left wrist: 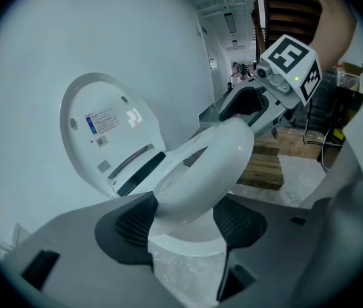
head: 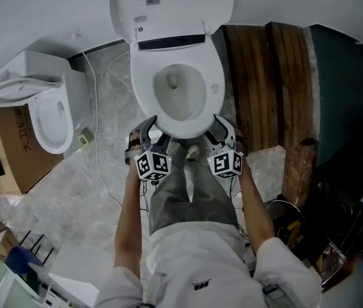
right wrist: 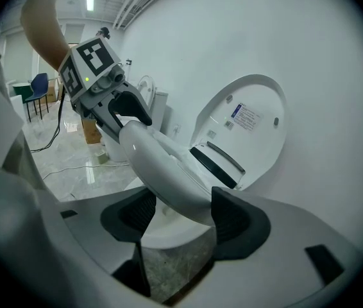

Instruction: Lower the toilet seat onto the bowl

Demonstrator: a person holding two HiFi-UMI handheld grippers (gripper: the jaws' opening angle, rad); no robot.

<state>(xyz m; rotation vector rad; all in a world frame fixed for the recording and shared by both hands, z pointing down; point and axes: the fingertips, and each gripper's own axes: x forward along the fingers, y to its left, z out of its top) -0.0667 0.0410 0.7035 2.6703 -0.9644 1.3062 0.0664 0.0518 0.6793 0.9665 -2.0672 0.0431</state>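
The white toilet seat [head: 142,85] lies low over the bowl [head: 178,95], and the lid [head: 168,5] stands up against the wall. My left gripper [head: 151,132] and right gripper [head: 222,130] are side by side at the seat's front edge. In the left gripper view the seat [left wrist: 213,159] runs between the dark pads [left wrist: 130,226] of the left gripper [left wrist: 185,217], touching both, with the bowl rim just below. The right gripper view shows the seat [right wrist: 156,159] likewise clamped by the right gripper [right wrist: 181,213]. Each gripper is shut on the seat.
A second white toilet [head: 47,117] stands at the left on a cardboard box [head: 15,153]. A wooden pallet [head: 265,82] lies right of the bowl, and dark equipment [head: 354,236] crowds the far right. A thin cable [head: 98,165] trails across the marble floor.
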